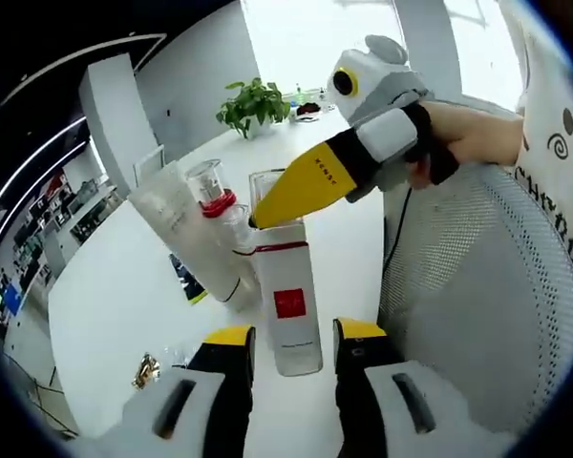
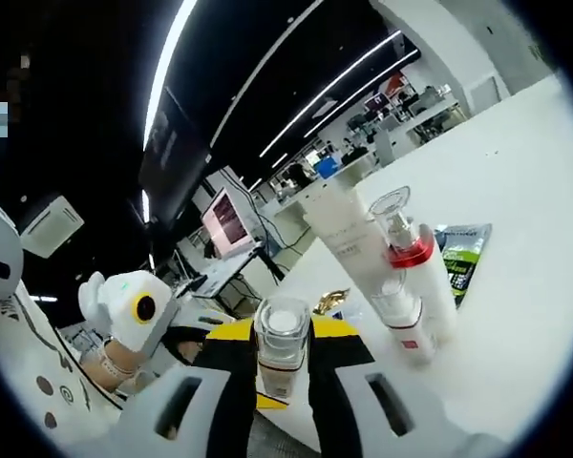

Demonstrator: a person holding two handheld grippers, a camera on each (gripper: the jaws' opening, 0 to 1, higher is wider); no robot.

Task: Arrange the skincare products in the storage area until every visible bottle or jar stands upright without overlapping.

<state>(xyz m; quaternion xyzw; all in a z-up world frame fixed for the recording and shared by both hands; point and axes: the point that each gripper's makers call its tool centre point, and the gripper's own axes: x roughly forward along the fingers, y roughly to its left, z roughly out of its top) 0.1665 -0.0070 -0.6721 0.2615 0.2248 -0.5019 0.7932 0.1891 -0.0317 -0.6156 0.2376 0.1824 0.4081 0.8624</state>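
At centre frame in the left gripper view, my right gripper [image 1: 258,218] pinches the clear cap of a tall white bottle [image 1: 288,303] with a red square label, standing upright on the white table [image 1: 124,296]. My left gripper [image 1: 291,348] hangs open on either side of its base, holding nothing. Just left stand a red-collared pump bottle [image 1: 215,202] and a leaning white tube [image 1: 186,239]. I judge the bottle rigid, smooth, top-heavy and slippery; its body offers a surer hold than the cap.
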